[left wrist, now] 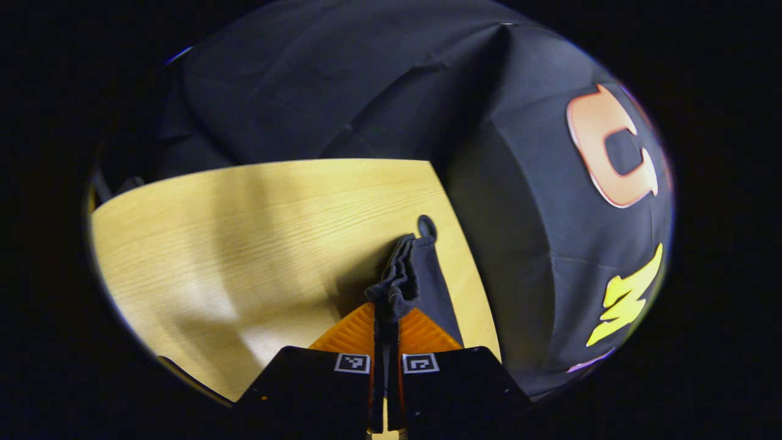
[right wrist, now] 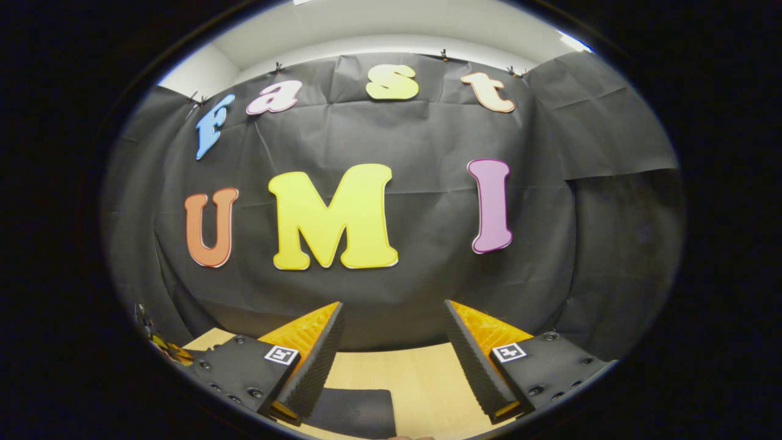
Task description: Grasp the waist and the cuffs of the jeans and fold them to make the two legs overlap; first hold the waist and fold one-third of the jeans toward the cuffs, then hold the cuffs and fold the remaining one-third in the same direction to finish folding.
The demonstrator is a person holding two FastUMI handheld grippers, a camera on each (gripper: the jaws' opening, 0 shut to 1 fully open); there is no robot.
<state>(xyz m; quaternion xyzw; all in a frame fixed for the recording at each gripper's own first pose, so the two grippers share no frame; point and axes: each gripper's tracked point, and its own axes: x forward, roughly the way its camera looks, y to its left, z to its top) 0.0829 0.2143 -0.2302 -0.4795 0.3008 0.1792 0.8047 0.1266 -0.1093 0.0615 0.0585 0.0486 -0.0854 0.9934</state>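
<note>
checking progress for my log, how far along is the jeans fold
Hard to say what is done. In hand: the left claw is shut on a bunched edge of the jeans, lifted over the table. The right claw is open, holding nothing, above dark fabric. Folds apparently remain.

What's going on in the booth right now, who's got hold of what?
A person is folding dark jeans on a wooden table with two handheld claws. The left claw is shut on a bunched edge of the jeans, lifted above the table; which edge it is cannot be told. The right claw is open and holds nothing, aimed at the booth wall above the table's far edge, with a dark piece of fabric lying below it.
</note>
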